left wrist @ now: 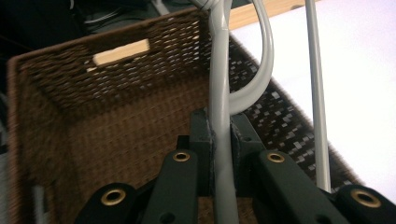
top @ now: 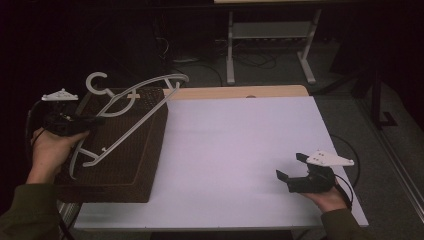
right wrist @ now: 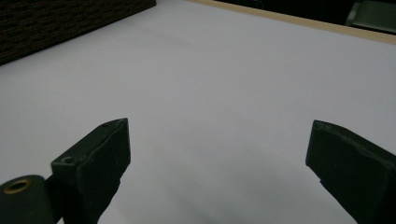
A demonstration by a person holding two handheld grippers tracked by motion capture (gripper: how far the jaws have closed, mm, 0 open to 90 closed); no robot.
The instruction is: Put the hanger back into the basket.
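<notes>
Left gripper: clamped on white plastic clothes hanger, left of frame
Hanger axis: slanting lower left to upper right, held above dark woven wicker basket
Right gripper: jaws spread, empty, lower right, well apart

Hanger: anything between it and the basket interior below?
Nothing visible. The left gripper is shut on the hanger, held above the open wicker basket. The basket floor seen in the left gripper view looks bare; its near-left corner is too dark to judge.
</notes>
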